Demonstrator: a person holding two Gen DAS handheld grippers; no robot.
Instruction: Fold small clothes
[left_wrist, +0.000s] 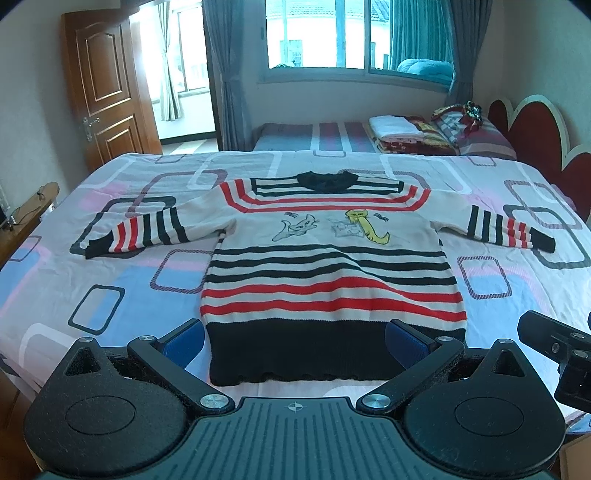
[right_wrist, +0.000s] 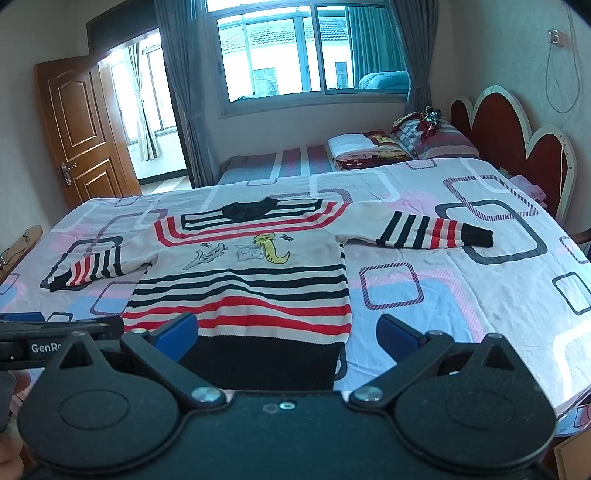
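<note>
Daylight pours in from the window (left_wrist: 321, 37) ahead of me and the open doorway (left_wrist: 181, 66) to its left; both are blown out to white with a bluish cast. The bed (left_wrist: 110, 266) is evenly, softly lit, with only faint shadows. Both my views bow strongly at the edges, with dark vignetted corners. Focus is sharp mid-frame; distant detail goes soft.

Small cream sweater (left_wrist: 325, 266) with black and red stripes, black hem and collar, cat motifs on chest, lies flat, unfolded, sleeves spread wide, on patterned bedsheet (left_wrist: 110, 288).
</note>
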